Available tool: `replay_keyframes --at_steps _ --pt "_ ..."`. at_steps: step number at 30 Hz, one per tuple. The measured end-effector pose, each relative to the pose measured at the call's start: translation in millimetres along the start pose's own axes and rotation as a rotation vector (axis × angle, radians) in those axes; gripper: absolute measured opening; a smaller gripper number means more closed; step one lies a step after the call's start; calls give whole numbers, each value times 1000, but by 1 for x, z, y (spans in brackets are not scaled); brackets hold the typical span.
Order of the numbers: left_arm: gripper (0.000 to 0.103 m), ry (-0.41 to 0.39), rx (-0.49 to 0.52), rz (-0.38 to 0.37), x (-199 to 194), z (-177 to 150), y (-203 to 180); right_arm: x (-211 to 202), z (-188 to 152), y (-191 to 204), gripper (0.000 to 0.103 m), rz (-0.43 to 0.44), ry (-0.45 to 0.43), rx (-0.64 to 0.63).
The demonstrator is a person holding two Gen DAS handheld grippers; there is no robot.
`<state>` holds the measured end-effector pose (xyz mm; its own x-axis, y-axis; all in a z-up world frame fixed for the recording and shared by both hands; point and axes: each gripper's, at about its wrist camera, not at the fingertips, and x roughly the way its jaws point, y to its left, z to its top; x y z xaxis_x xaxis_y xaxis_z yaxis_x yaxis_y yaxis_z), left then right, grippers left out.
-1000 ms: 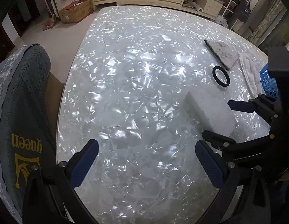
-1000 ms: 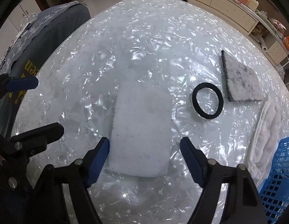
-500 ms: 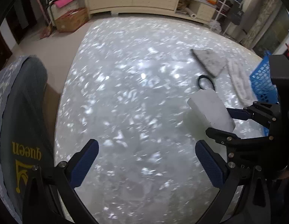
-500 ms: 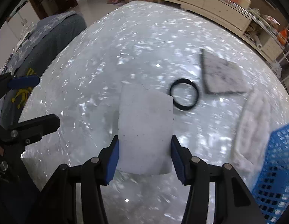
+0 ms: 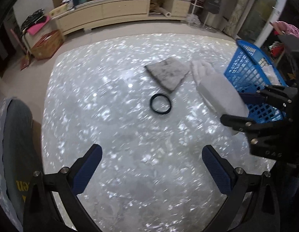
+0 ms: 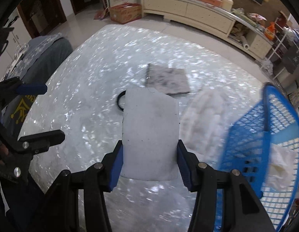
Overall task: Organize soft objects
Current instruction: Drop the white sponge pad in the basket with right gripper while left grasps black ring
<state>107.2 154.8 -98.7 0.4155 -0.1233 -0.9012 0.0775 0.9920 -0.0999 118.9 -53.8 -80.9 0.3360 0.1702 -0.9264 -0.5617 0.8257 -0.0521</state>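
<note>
My right gripper [image 6: 149,162] is shut on a white foam sponge block [image 6: 150,133] and holds it above the shiny table [image 6: 103,100]; the block also shows in the left wrist view [image 5: 220,94]. A grey speckled pad [image 6: 166,81], a black ring [image 5: 160,106] and a white fluffy towel [image 6: 205,116] lie on the table. A blue plastic basket [image 6: 265,135] stands at the right with white cloth inside. My left gripper [image 5: 152,168] is open and empty above the table's near side.
A chair with a grey garment [image 5: 12,145] stands at the table's left edge. A long cream cabinet [image 5: 110,13] and a cardboard box [image 5: 47,44] stand on the floor beyond the table.
My right gripper closed on the white sponge block, lifted it off the table and carried it right toward the blue basket. My left gripper rose and drew back, still open.
</note>
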Motion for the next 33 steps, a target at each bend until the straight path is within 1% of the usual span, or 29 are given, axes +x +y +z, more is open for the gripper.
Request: replay_keyframes --at_steps 3,7,12,17,19,24,28,31,33 --pt "103 -3 23 0 3 13 -8 -11 -1 -13 49 -13 -18 15" --pt "103 -2 33 -9 10 30 -14 -33 -5 -39 49 -30 -48 44" --pt "103 11 15 -24 27 50 -8 -59 -9 -69 50 -51 -84 83" --pt "102 31 -10 -20 48 58 0 -75 -14 -89 50 -81 -110 118" --pt "97 42 -15 -18 56 59 4 -80 -17 -100 50 -96 -118 132" --pt "89 79 -26 12 79 61 13 -80 -24 -118 50 -127 -118 166" --pt "81 105 -41 39 98 62 20 -72 -30 -131 50 -142 -101 195" --pt "81 123 -42 48 109 63 22 -67 -34 -142 50 -149 -84 210" --pt "76 136 -38 52 116 63 23 -65 -37 -147 50 -152 -73 230"
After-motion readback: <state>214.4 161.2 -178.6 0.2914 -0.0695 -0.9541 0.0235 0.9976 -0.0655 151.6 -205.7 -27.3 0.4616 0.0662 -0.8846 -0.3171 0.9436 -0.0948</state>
